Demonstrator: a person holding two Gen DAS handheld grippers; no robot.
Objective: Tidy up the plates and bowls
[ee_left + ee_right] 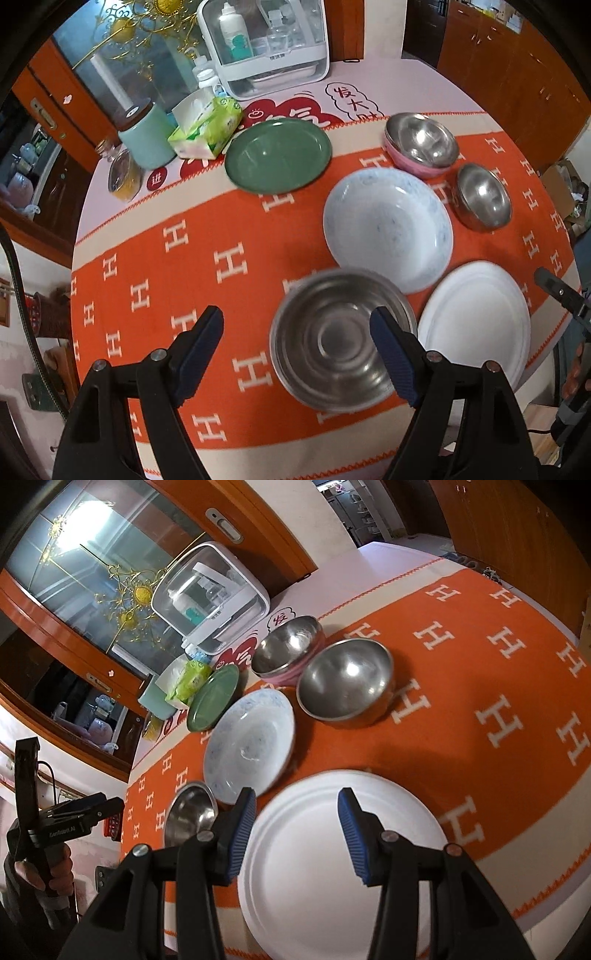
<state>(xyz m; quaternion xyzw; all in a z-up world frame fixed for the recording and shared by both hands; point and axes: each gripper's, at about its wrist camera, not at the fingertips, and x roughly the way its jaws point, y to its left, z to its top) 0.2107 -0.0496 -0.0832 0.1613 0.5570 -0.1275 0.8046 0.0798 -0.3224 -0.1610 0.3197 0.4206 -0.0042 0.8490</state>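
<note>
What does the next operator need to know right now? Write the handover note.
Left gripper: open, empty, above the cloth with its right finger over the large steel bowl.
Right gripper: open, empty, above the white plate.
On the orange cloth: white plate at the near edge, large steel bowl beside it, blue-white dish behind them, green plate further back, small steel bowl on its own.
Done: one steel bowl sits nested in the pink bowl.
Left: plates unstacked, the other bowls not nested.

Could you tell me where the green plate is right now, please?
In the left wrist view the green plate lies at the cloth's far edge, between the tissue pack and the pink bowl.
</note>
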